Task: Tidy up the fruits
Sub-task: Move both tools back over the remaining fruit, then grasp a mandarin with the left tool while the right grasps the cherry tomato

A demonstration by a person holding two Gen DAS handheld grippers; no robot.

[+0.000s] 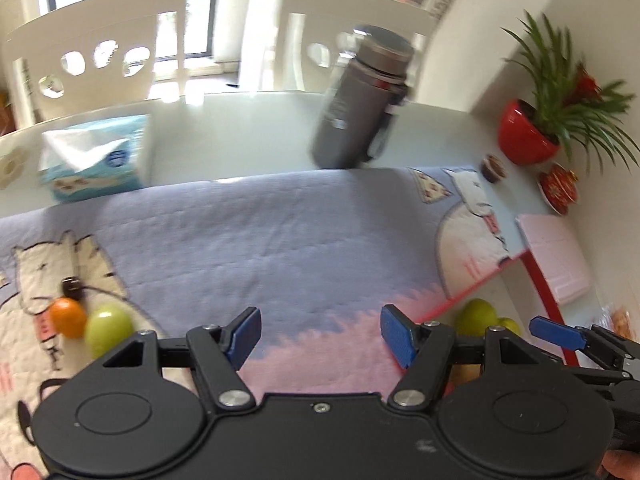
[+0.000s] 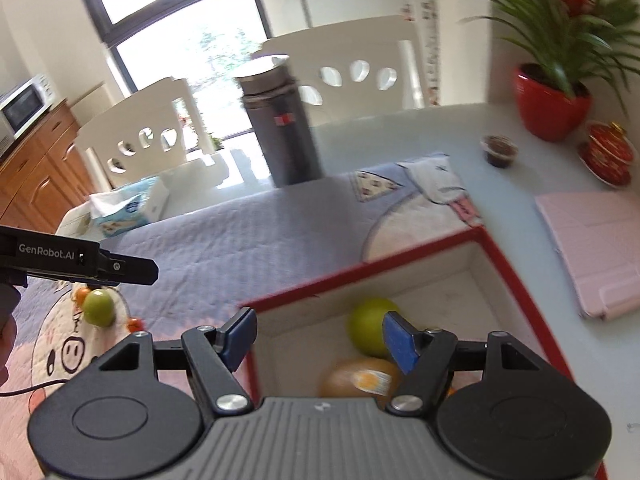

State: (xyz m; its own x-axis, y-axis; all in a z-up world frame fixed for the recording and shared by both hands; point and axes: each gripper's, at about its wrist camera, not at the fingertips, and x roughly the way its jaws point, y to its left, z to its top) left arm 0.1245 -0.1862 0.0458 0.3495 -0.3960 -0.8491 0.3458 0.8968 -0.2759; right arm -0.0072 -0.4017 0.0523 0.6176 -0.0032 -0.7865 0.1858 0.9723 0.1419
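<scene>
A red-rimmed box (image 2: 508,264) sits on the quilted mat (image 1: 280,232) and holds a green apple (image 2: 370,330) and a yellowish-brown fruit with a sticker (image 2: 356,378). My right gripper (image 2: 318,338) hangs open over the box's near left corner, with nothing between its fingers. My left gripper (image 1: 320,336) is open above bare mat, nothing in it. To its left on the mat lie a green apple (image 1: 108,330), an orange fruit (image 1: 68,317) and a small dark object (image 1: 72,286). The box edge (image 1: 540,280) and its green apple (image 1: 476,316) show at the right of the left wrist view.
A grey flask (image 1: 360,100) stands behind the mat. A tissue box (image 1: 92,160) sits at the back left. A red potted plant (image 2: 552,100), a small dark cup (image 2: 500,151), a red lidded dish (image 2: 608,156) and a pink case (image 2: 596,248) line the right side. White chairs (image 1: 100,60) stand behind.
</scene>
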